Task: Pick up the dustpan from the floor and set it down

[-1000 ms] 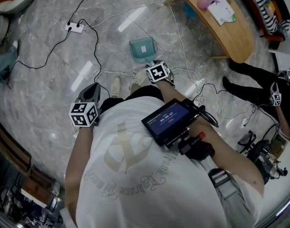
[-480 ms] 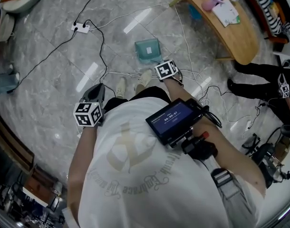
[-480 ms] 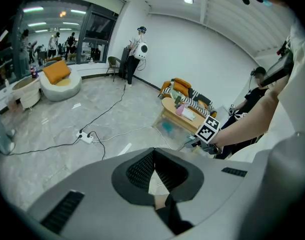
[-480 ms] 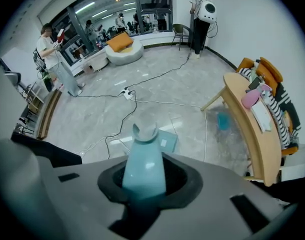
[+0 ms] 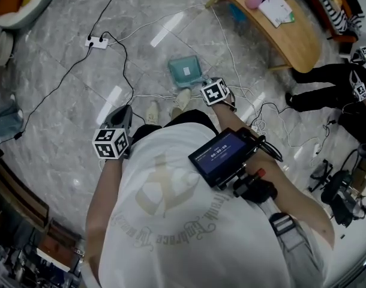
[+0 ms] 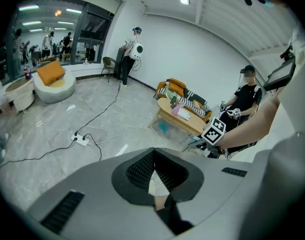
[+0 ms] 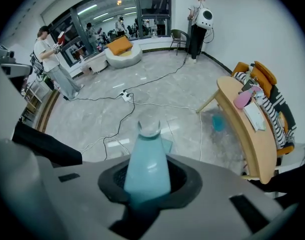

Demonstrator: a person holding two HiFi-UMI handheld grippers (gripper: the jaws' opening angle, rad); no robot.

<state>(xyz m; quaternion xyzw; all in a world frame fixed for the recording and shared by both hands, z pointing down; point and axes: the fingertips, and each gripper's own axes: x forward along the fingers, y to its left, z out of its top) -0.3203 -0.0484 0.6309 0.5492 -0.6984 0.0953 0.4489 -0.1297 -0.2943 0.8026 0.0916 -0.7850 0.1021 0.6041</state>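
While the teal dustpan (image 5: 184,71) lies on the grey marble floor (image 5: 57,113) just ahead of the person's shoes (image 5: 182,99), its handle (image 7: 147,154) is seen taken by the right gripper (image 7: 147,180), whose jaws have just been closing and are pressed on the handle's two sides. The gripper is pointed steeply down, which is judged to suit a thing lying flat and low. The handle, the narrow part nearest the person, is the part best offered to a two-jaw hold. Whether the pan has left the floor cannot be told. The left gripper (image 6: 153,160) is held at the person's left side, well apart from the dustpan, its fingertips drawn together on nothing. It is judged to be out of the way by design, one grip being enough for so light a thing.

From the head view the whole layout is given: the pan, the white cables (image 5: 138,95) trailing near it, the power strip (image 5: 95,41) and the wooden table (image 5: 300,44) beyond. The right jaws themselves are hidden there under the marker cube (image 5: 215,92). They are shown only in the right gripper view, where the handle's clear ringed end is seen standing past the pads. In the left gripper view the right hand's cube is caught from the side, and the left jaws are shown closed and empty, which the head view does not reveal.
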